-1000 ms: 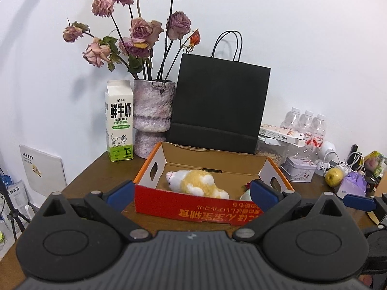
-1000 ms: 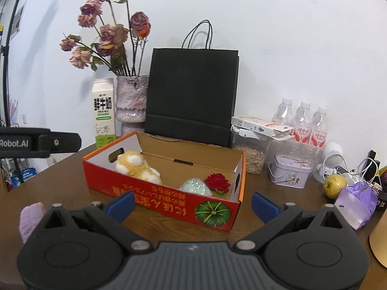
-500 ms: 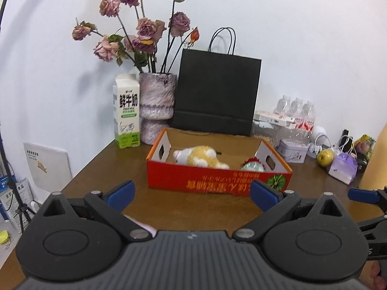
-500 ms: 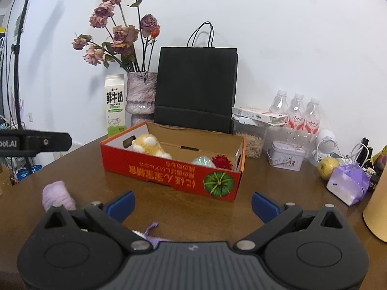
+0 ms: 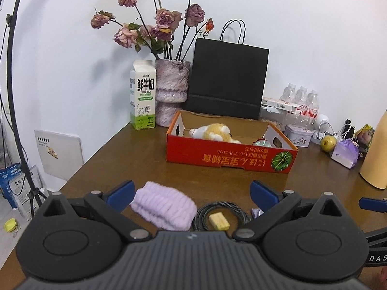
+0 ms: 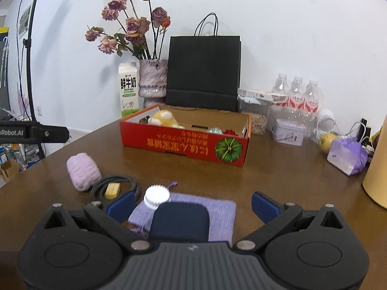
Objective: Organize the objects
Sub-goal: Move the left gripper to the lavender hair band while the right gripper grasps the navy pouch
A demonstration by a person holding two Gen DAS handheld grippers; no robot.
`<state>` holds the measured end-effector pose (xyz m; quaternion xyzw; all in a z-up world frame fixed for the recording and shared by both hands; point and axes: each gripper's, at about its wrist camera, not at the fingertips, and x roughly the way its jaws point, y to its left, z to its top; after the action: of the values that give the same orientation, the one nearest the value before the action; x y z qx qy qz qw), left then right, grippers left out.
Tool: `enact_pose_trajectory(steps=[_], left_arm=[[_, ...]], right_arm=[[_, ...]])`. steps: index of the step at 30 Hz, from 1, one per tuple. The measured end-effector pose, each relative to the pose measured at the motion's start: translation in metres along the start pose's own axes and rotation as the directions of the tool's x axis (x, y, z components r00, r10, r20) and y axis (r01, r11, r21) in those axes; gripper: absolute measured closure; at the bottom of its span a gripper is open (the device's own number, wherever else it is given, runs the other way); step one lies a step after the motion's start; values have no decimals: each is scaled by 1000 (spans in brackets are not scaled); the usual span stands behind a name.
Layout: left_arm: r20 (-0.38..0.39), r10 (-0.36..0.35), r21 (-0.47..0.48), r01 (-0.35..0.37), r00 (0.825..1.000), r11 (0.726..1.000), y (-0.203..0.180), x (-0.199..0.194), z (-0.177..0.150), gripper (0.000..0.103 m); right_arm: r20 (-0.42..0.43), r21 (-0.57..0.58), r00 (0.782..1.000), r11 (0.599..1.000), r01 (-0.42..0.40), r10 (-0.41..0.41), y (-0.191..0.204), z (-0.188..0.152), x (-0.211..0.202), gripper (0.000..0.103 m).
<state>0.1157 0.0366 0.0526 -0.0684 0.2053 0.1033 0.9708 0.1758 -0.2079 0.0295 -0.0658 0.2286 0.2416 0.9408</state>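
Both claws hang wide apart and empty over the brown wooden table (image 5: 150, 159), the left claw (image 5: 191, 191) above the fluffy lilac headband (image 5: 163, 205) and the right claw (image 6: 191, 203) above the dark blue white-capped bottle (image 6: 179, 217), presumably bound for the red cardboard box (image 6: 183, 142).

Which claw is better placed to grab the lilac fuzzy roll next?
Left, probably. The left claw is open with the lilac roll just ahead between its fingers; the right claw faces the dark bottle.
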Motion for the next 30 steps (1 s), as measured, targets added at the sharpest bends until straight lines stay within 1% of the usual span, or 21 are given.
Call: enact_pose_trajectory(steps=[11,16,21,24,27,30], left_arm=[[-41,6,-5,-6,999,1000,15,-11,-22,0],[-48,6,-11,-7,999,1000,21,-14,-26,0],[-56,8,-14,-8,998,1000,26,-15,-29,0],[-58,11,-16,-12,998,1000,29,-15,-30,0],[-59,17,-14,-17,998,1000,31,-16,-30,0],[-61,21,-16,-22,998,1000,34,-15,-30,0]], right_arm=[[-61,19,998,1000,-3,4,0,-27,-11,0],[-94,28,995,1000,-13,16,1,-34,-7,0],[-133,23,991,999,-25,27,6,-35,10,0],[-163,-3,986,1000,-27,26,12,-33,26,2],[-194,-15,981,999,-29,26,15,-30,42,7],[-226,-16,974,1000,-24,19,14,-28,58,10]])
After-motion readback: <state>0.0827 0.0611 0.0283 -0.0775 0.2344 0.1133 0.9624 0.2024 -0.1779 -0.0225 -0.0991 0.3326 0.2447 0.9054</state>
